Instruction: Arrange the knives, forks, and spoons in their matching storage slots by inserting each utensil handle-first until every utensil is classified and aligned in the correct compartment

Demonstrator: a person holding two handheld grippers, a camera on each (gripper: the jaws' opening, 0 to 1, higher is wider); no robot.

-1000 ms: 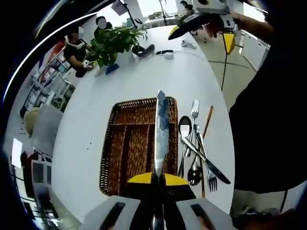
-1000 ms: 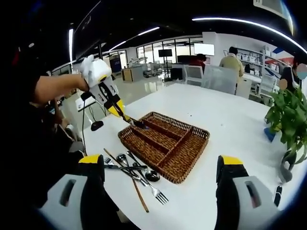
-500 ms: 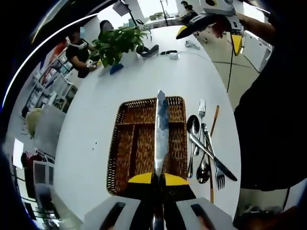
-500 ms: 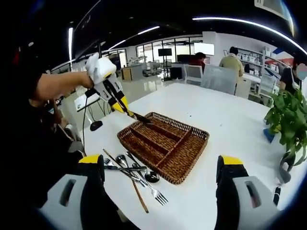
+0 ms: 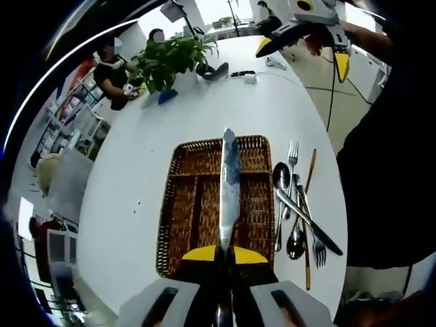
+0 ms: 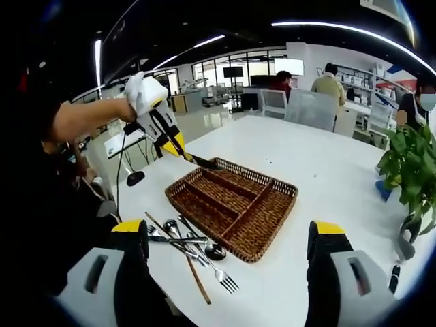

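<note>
While the left gripper (image 5: 224, 253) is clamped tight on a knife (image 5: 228, 187), the blade sticks straight out over the wicker tray (image 5: 180, 211), hovering above its dividers rather than sitting in a slot. From the right gripper view you can see that same left gripper (image 6: 182, 151) holding the knife (image 6: 203, 162) tilted down at the tray's (image 6: 262, 238) far corner. The right gripper (image 6: 229, 235) has its jaws spread wide with nothing between them. A loose pile of utensils (image 6: 191, 248), spoons, forks and what looks like a chopstick, lies on the white table (image 6: 320, 170) just beside the tray.
</note>
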